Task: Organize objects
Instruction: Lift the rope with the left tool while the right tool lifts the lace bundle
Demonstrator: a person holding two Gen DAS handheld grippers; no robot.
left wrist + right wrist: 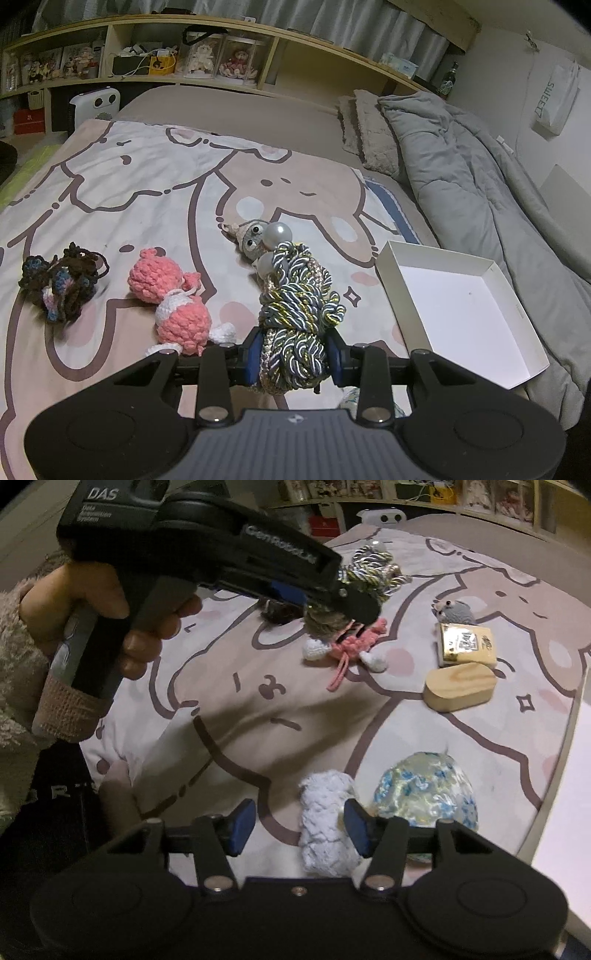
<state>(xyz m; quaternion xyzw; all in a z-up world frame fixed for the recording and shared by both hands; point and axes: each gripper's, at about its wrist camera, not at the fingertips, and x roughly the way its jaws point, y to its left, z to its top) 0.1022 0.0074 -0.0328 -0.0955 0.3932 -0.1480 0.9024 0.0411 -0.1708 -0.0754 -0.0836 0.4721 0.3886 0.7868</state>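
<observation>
So the left tongs sit bottom centre of the left wrist view, clamped on a bundle of twisted grey, white and gold cord that sticks up between the two blue pads, with a couple of big pearl beads at its far end. Just past the beads a small grey crochet critter lies on the cartoon blanket covering the bed. To the left of the bundle there's a pink and white crochet doll, and further left a dark brown and blue yarn tangle. An open white box sits at the right of the frame, near the bundle but not touching it, up against a rumpled grey duvet. In the right wrist view the right tongs are spread apart at the bottom of the frame, with a fluffy white knitted piece in the gap, close to the right pad; can't tell if it's actually touching. A shiny blue-flowered pouch lies just right of that. Upper left, a hand grips the other tool by its pistol-style handle, fingers curled round it, tool angled down toward the right. Mid right there's a wooden block with a small yellow box just behind it.
</observation>
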